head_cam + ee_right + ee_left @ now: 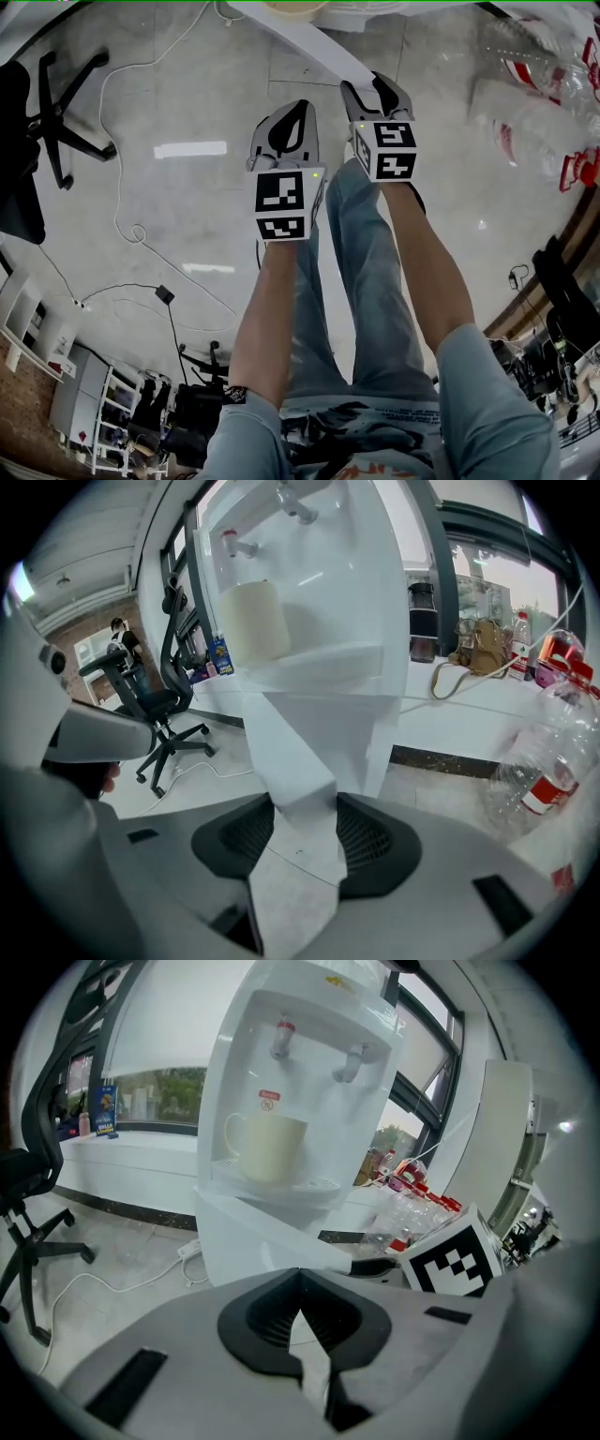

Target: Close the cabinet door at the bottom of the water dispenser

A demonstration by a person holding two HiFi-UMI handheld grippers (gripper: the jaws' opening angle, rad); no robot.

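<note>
The white water dispenser point(309, 1072) point(328, 583) stands ahead with a cream cup point(267, 1147) point(253, 621) in its tap bay. Its bottom cabinet door point(309, 42) point(262, 1232) point(291, 752) is swung out towards me. In the head view both grippers point at that door. My right gripper point(375, 86) point(305, 813) is open wide, and the door's lower edge shows between its jaws; I cannot tell whether it touches them. To its left, my left gripper point(291, 111) point(300, 1279) is shut with nothing in it, a little short of the door.
A black office chair point(56, 122) point(28, 1213) point(150, 705) stands to the left. White cables point(122, 216) trail over the tiled floor. Empty plastic bottles point(534, 94) point(412, 1204) point(553, 752) lie right of the dispenser. The person's legs point(366, 281) are below the grippers.
</note>
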